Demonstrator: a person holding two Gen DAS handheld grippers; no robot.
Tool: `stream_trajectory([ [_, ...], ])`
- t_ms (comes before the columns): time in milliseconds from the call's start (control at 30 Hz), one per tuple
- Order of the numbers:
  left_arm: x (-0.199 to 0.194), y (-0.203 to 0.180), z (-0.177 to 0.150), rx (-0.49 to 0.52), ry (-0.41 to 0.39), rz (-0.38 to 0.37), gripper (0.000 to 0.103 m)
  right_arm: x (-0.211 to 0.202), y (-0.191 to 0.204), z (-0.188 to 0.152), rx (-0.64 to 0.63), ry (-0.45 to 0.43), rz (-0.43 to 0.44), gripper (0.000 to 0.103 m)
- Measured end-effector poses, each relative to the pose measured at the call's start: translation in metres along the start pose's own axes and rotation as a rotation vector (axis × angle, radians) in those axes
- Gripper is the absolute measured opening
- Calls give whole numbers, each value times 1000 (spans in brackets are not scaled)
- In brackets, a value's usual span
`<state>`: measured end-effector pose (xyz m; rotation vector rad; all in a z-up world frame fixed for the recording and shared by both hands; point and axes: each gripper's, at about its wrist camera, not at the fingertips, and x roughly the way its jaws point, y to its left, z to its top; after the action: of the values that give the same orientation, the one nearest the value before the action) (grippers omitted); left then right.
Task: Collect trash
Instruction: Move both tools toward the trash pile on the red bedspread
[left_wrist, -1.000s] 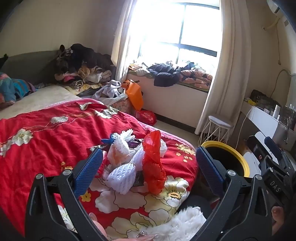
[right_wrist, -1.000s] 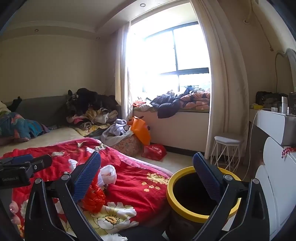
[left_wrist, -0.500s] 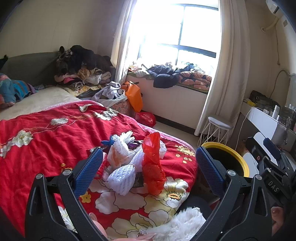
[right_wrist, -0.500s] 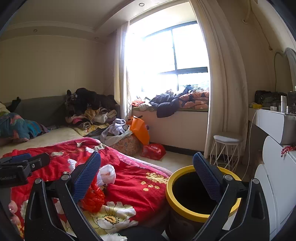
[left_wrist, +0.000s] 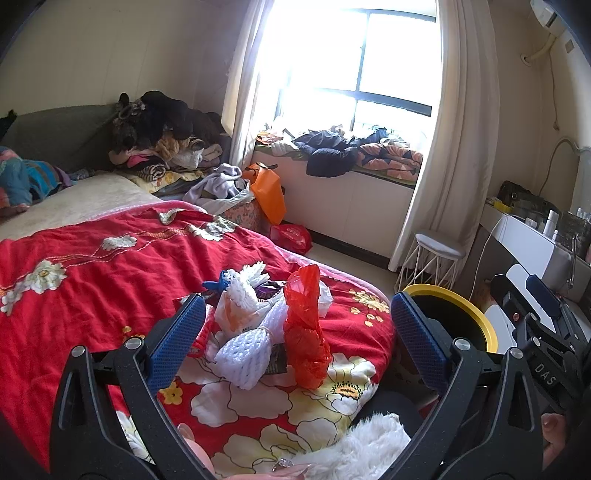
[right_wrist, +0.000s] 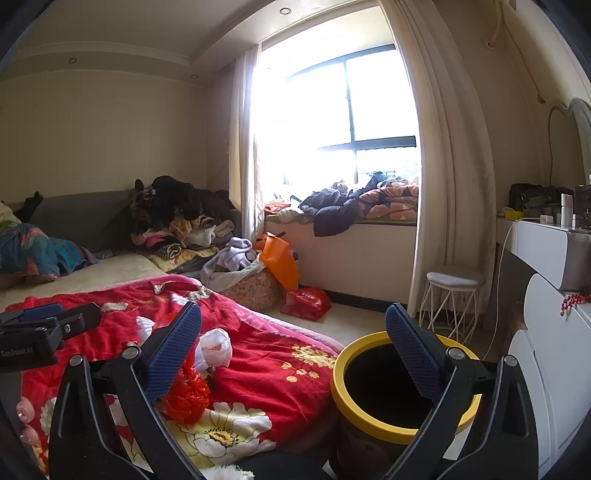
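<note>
A heap of trash lies on the red flowered bedspread (left_wrist: 92, 266): a crumpled red plastic bag (left_wrist: 304, 328), white foam fruit nets (left_wrist: 245, 350) and a white plastic bag (left_wrist: 236, 302). My left gripper (left_wrist: 299, 341) is open and empty, its jaws wide on either side of the heap, just short of it. My right gripper (right_wrist: 293, 350) is open and empty, held above the gap between the bed and the yellow-rimmed trash bin (right_wrist: 391, 424). The red bag (right_wrist: 188, 395) and a white bag (right_wrist: 216, 347) also show in the right wrist view. The bin (left_wrist: 458, 314) stands right of the bed.
A white stool (right_wrist: 452, 295) stands by the curtain behind the bin. A white dresser (right_wrist: 546, 332) is on the right. Clothes are piled on the sofa (right_wrist: 177, 221) and window seat (right_wrist: 354, 203). An orange bag (right_wrist: 279, 258) and a red bag (right_wrist: 306, 301) sit on the floor.
The left gripper has crept slightly closer to the trash heap. The right gripper has shifted a little, with the bin a bit lower in its view. Both jaws stay open.
</note>
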<state>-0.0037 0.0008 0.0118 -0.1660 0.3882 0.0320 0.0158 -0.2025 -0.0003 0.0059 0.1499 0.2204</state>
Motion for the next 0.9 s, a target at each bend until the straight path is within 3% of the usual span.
stream_trajectory([
  [700,0,1,0,0,-3,1,93,4,2,1,4,8,16,97],
  [900,2,12,5,-24,6,32,93,10,5,-4,-4,36,69,97],
])
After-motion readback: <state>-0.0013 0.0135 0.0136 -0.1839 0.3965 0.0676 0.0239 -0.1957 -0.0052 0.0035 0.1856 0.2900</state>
